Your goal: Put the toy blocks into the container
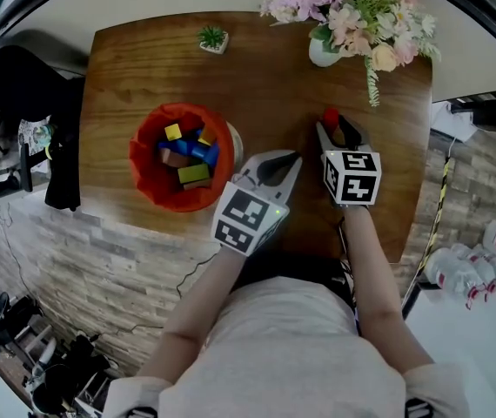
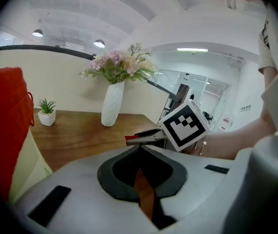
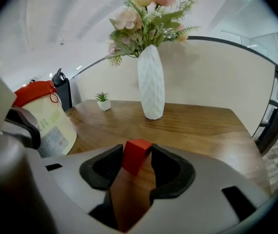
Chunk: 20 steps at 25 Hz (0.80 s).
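A red toy block (image 3: pixel 136 155) sits between the pads of my right gripper (image 3: pixel 138 153), which is shut on it just above the wooden table (image 1: pixel 265 85). The head view shows this block (image 1: pixel 331 116) at the tip of the right gripper (image 1: pixel 333 123), right of centre. A container (image 1: pixel 181 157) lined with a red bag stands at the left and holds several coloured blocks (image 1: pixel 192 153). My left gripper (image 1: pixel 289 158) hovers between the container and the right gripper, shut and empty. From the left gripper (image 2: pixel 140 149), the red container (image 2: pixel 2 126) is close on the left.
A white vase of flowers (image 1: pixel 325 50) stands at the table's far right, and shows straight ahead as the vase (image 3: pixel 151 82) in the right gripper view. A small potted plant (image 1: pixel 213 38) sits at the far edge. Plastic bottles (image 1: pixel 479 264) lie on the floor to the right.
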Available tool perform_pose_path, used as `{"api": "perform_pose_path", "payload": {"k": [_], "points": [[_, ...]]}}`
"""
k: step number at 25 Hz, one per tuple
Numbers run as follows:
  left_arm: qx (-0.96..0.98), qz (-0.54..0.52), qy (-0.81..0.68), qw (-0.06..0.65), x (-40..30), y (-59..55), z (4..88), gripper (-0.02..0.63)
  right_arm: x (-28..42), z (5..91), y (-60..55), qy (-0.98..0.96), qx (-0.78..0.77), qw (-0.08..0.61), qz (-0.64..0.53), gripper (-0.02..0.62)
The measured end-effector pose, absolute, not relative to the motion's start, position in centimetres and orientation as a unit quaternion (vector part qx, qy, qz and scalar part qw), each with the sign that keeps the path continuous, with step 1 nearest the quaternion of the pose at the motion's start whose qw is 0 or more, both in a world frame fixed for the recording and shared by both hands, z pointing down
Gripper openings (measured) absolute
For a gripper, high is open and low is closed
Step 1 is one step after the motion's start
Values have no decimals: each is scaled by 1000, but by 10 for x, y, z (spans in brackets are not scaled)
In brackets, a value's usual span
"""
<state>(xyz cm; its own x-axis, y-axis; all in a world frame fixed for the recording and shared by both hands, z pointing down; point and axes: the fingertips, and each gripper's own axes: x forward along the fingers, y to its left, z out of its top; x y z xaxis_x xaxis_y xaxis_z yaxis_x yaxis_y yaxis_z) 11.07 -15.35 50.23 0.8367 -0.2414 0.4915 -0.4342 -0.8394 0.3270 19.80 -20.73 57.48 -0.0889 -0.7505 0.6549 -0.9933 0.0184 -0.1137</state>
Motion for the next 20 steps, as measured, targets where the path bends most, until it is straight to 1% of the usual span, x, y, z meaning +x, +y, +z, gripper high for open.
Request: {"api": "perform_pose_path", "payload": {"k": [13, 20], "points": [[936, 191, -229, 188, 76, -146, 466, 15, 152, 517, -187, -737, 605, 189, 235, 198], [935, 175, -247, 184, 60, -139, 450, 15, 130, 482, -183, -762, 589, 171, 209, 198]]}}
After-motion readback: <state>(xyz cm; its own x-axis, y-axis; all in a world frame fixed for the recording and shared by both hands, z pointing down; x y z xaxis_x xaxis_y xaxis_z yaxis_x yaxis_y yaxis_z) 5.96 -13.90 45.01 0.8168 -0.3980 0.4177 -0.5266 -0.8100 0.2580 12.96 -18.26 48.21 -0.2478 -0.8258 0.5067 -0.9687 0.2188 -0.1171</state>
